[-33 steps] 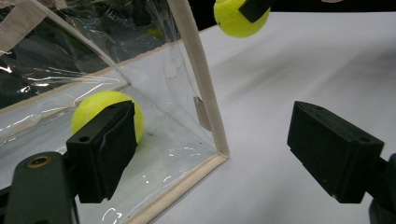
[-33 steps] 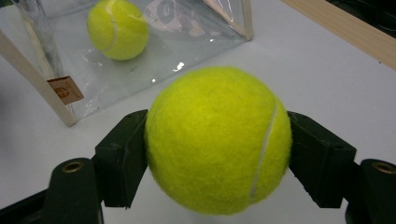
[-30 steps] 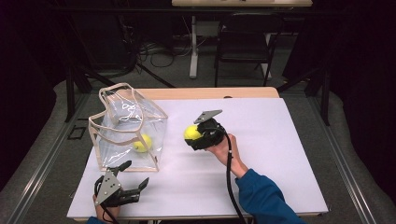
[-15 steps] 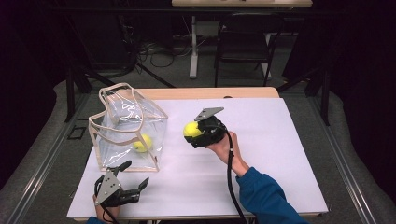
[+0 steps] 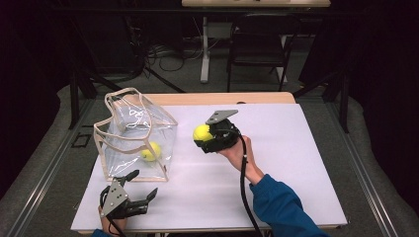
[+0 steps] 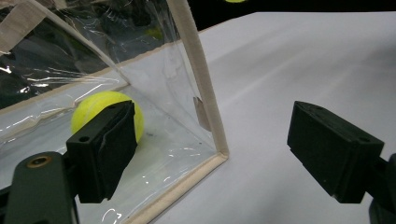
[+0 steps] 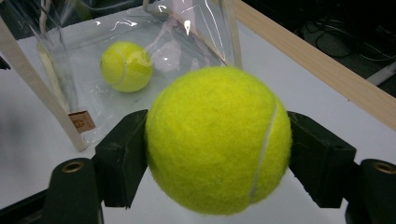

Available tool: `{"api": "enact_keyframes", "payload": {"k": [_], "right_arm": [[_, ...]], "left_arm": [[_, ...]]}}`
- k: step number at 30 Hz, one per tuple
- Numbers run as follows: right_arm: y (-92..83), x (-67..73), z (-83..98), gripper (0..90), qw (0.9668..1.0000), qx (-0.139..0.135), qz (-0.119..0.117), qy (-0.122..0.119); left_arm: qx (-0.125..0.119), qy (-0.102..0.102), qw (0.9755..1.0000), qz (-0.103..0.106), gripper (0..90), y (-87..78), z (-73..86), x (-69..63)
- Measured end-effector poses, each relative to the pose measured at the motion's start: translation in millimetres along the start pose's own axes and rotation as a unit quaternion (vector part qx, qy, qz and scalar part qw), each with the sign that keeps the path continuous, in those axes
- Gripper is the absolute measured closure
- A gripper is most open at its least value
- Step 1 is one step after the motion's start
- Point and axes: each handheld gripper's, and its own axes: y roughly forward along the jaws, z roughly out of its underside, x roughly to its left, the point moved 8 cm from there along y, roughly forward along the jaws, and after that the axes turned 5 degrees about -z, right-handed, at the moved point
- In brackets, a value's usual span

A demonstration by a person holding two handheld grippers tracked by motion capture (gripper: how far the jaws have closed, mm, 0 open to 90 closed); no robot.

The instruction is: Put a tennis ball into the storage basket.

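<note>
White table, dark room behind. Right claw clamps tennis ball across middle, above table beside clear bag (second ball inside). Ball light, fuzzy, springy; grips easily. Left claw wide, idle.

Your black tongs carry grey three-cornered plates and a trailing black cable; your sleeve is blue.

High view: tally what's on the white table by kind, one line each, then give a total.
Tennis balls: 2, one clamped in the right gripper, one inside the bag
Clear plastic bag: 1
Hand-held grippers: 2, counting the left gripper, jaws open, near the bag
Total: 5
</note>
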Motion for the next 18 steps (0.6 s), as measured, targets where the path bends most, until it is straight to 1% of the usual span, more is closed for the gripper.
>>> {"api": "enact_keyframes", "payload": {"k": [12,18], "right_arm": [[-7.3,-1.4,-9.0,26.1,0.9999,-0.012,0.007,-0.005],[-10.2,0.1,-16.2,26.1,0.9997,-0.021,0.006,-0.009]], "left_arm": [[0.000,0.000,1.0000,0.000,15.8,0.0,0.1,0.1],[0.001,0.000,1.0000,-0.001,15.8,0.1,0.1,0.1]]}}
